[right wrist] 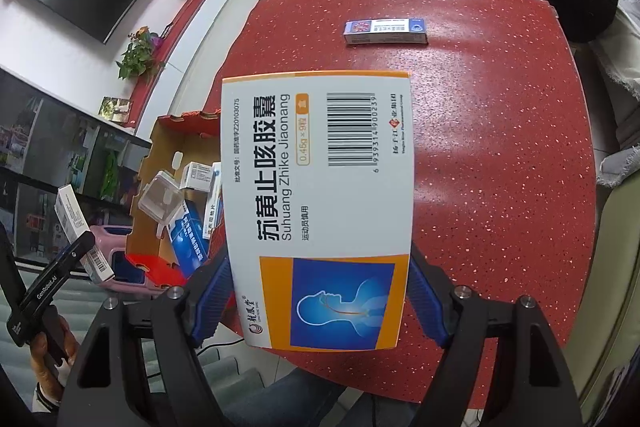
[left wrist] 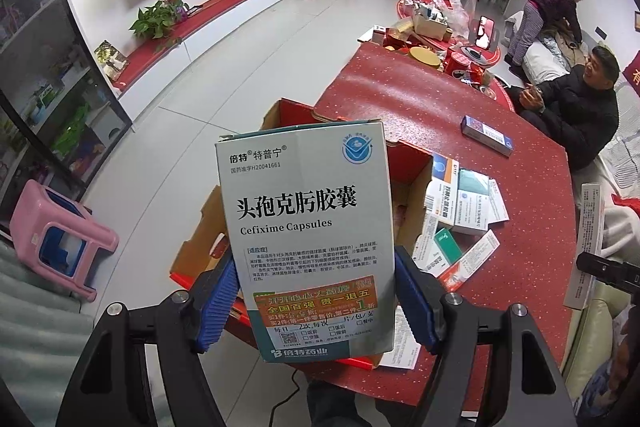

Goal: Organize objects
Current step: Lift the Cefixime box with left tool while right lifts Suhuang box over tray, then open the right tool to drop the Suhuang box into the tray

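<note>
The red speckled table [right wrist: 500, 155] fills most of both views. At its left edge stands an open cardboard box [right wrist: 160, 147] with red outer sides; several medicine packs [left wrist: 460, 203] lie inside it, white, blue and green ones, some of them overlapping.

The left claw [left wrist: 316, 303] grips a grey-white box of Cefixime Capsules [left wrist: 308, 227]. The blue pads [left wrist: 218, 303] press on both long sides of the lower half of the box. The box is held upright in the air, above the open cardboard box, with the printed front toward the camera.

The right claw [right wrist: 320, 301] pinches a white and orange Suhuang Zhike Jiaonang box [right wrist: 320, 187] in the same way, its pads on the two sides near the end with the blue head picture. This box is held above the table, just to the right of the cardboard box.

One small blue and white pack [right wrist: 386, 31] lies alone on the table, far from both claws. Beyond it a person in a dark jacket [left wrist: 576, 107] sits at the far side. A pink stool [left wrist: 60, 231] stands on the floor to the left.
</note>
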`<state>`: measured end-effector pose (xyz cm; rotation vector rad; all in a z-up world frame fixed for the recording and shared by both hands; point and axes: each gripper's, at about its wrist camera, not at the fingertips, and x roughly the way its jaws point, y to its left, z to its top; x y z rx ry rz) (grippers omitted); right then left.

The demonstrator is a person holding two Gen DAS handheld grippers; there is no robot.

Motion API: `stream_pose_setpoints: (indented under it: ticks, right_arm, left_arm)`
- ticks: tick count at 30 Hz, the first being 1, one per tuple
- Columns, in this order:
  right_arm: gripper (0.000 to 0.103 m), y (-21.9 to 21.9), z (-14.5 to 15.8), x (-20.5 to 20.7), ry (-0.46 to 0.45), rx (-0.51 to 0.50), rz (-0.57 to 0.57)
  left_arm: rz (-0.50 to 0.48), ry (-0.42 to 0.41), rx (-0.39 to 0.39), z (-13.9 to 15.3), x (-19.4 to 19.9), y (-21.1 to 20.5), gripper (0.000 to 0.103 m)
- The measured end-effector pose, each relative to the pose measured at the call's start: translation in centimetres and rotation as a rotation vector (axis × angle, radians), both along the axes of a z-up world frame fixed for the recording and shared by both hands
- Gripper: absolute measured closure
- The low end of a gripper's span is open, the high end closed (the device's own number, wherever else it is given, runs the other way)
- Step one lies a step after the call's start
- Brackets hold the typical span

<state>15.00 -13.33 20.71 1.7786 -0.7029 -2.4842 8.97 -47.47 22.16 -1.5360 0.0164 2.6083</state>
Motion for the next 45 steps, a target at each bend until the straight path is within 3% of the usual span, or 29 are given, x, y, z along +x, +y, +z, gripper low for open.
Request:
stream_pose_setpoints:
  ticks: [8, 28, 45]
  right_arm:
    - [0.025, -2.6, 0.9, -0.8, 0.025, 0.026, 0.09]
    - [0.025, -9.3, 1.1, -4.1, 0.024, 0.022, 0.317]
    - [0.025, -12.6, 0.5, -6.9, -0.003, -0.002, 0.401]
  left_arm:
    - [0.018, 0.022, -0.031, 0.3, 0.3, -0.7, 0.026]
    - [0.048, -0.035, -0.055, -1.4, -0.1, -1.5, 0.026]
    - [0.064, -0.091, -0.076, -2.9, -1.2, -2.3, 0.026]
